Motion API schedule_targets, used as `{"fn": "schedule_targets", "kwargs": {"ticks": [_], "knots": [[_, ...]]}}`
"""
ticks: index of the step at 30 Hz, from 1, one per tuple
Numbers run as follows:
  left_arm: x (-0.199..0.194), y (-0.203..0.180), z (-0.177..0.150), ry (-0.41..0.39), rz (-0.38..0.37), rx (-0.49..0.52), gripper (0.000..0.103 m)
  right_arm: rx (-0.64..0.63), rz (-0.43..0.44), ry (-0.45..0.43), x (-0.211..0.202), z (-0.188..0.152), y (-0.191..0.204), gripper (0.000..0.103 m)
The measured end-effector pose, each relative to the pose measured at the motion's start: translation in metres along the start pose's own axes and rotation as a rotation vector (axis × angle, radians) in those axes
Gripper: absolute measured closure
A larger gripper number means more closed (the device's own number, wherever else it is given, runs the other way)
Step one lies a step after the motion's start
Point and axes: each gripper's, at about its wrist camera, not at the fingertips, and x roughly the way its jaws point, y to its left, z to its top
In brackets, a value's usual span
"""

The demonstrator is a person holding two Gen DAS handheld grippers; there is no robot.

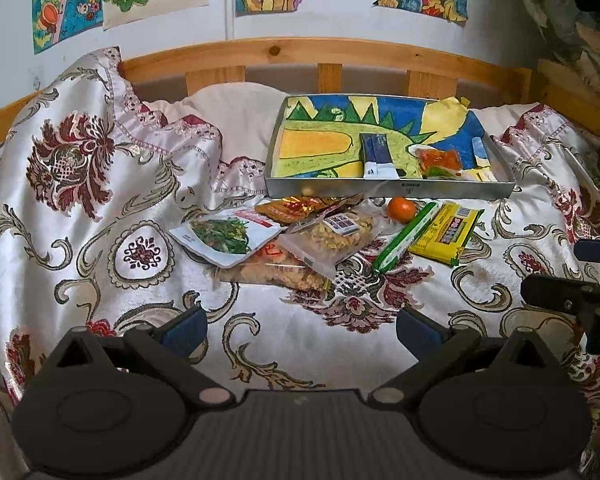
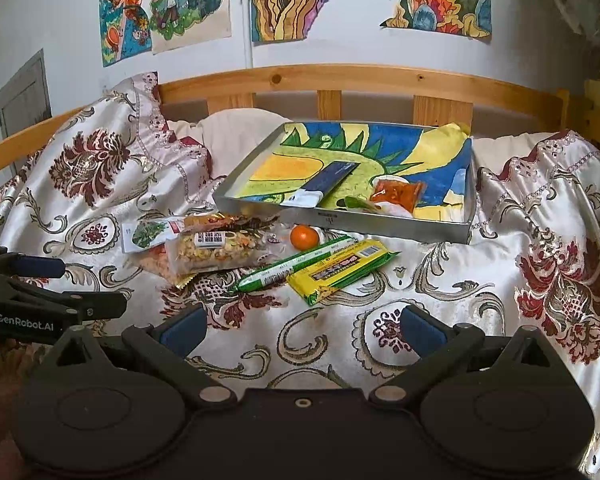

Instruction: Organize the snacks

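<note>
Both grippers are hovering over a bed covered with a shiny floral bedspread [image 1: 100, 208], near the viewer's side of the snacks. The left gripper [image 1: 302, 326] is holding its jaws wide open with nothing between them, and the right gripper [image 2: 302, 326] is doing the same, its jaws spread and empty.

Farther back, a metal tray [image 1: 392, 189] lined with a colourful drawing is sitting on the bedspread in front of the wooden bed rail [image 1: 300, 50]. Inside it, a dark blue packet [image 1: 376, 156] is lying near the front wall, and just to its right an orange-red packet [image 1: 438, 159] is resting among some pale wrappers.

The remaining snacks are lying in a loose heap just in front of the tray. At the left, a white pouch picturing green vegetables [image 1: 220, 236] is overlapping a clear bag of yellowish pieces [image 1: 332, 236]. A small orange fruit [image 1: 401, 209] is sitting close to the tray's front wall. To its right, a green stick pack [image 1: 404, 238] is lying diagonally, touching a yellow packet [image 1: 446, 236] beside it.

Children's paintings [image 2: 168, 4] are hanging on the wall behind the bed.
</note>
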Motion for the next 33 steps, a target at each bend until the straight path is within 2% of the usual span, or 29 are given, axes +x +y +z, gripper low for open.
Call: {"fn": "schedule_targets", "kwargs": {"ticks": [8, 16, 20, 26, 31, 33], "knots": [[0.015, -0.004, 0.013, 0.010, 0.015, -0.010, 0.000, 0.022, 0.028, 0.052, 0.010, 0.006, -0.007, 0.001], [0.040, -0.011, 0.024, 0.028, -0.010, 0.016, 0.000, 0.008, 0.037, 0.067, 0.024, 0.019, -0.013, 0.001], [0.051, -0.017, 0.030, 0.012, -0.020, 0.043, 0.001, -0.005, 0.059, 0.082, 0.033, 0.024, -0.016, 0.001], [0.066, -0.031, 0.039, -0.009, -0.049, 0.187, 0.001, -0.087, 0.118, 0.072, 0.057, 0.033, -0.027, 0.001], [0.083, -0.036, 0.045, 0.010, -0.110, 0.327, 0.000, -0.003, 0.202, 0.103, 0.083, 0.037, -0.050, 0.001], [0.089, -0.035, 0.047, 0.033, -0.149, 0.352, 0.000, 0.034, 0.230, 0.118, 0.092, 0.037, -0.057, 0.001]]}}
